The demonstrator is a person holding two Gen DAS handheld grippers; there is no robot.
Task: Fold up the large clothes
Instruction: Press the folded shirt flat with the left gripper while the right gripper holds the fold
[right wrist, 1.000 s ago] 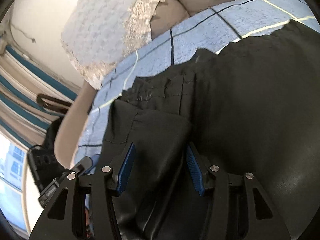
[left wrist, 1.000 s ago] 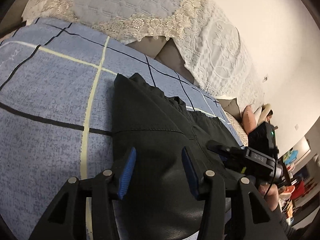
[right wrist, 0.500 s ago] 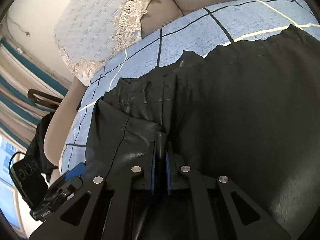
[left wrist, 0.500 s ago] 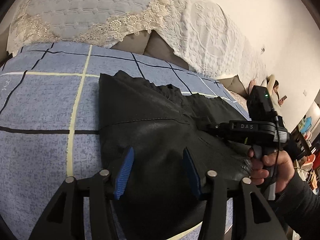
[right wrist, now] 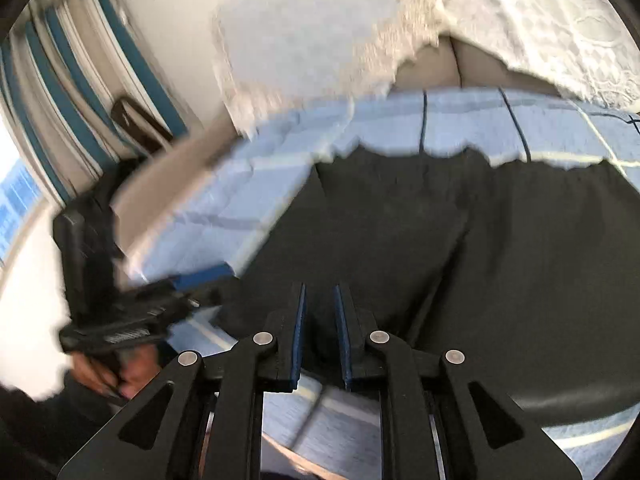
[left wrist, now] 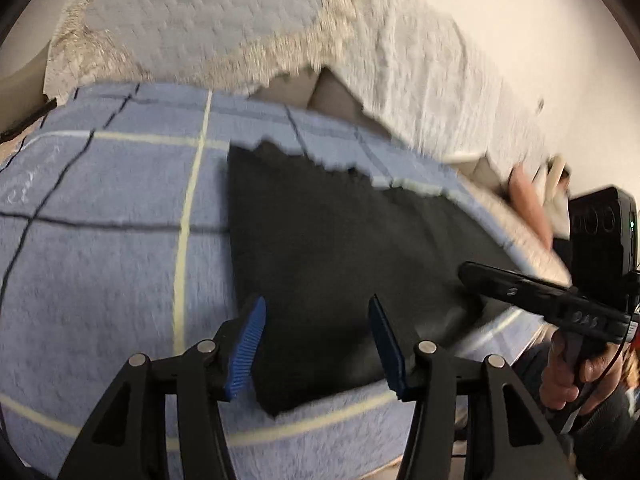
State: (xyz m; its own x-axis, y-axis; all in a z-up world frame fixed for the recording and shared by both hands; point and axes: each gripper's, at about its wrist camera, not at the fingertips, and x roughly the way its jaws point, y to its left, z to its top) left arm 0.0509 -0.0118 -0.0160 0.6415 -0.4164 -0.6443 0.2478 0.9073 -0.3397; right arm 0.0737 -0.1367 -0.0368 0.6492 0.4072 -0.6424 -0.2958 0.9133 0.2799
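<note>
A black, leather-like garment point(left wrist: 340, 248) lies on a blue checked blanket point(left wrist: 100, 272) over a sofa. My left gripper point(left wrist: 316, 344) is open, raised just above the garment's near edge, holding nothing. My right gripper point(right wrist: 319, 320) has its jaws nearly closed, with a fold of the black garment point(right wrist: 500, 248) between the blue pads point(right wrist: 298, 332). The right gripper also shows in the left wrist view point(left wrist: 540, 300), held by a hand at the garment's right edge. Both views are motion-blurred.
White lace covers point(left wrist: 280, 20) drape the sofa back behind the blanket. A black device point(left wrist: 600, 232) stands at the right. Striped curtains point(right wrist: 60, 92) and a window are at the left in the right wrist view. The blanket's front edge point(left wrist: 320, 428) is close below the left gripper.
The right gripper closed on a fold of the garment and has pulled back towards the front edge. The left gripper stayed open and drew back and up.
</note>
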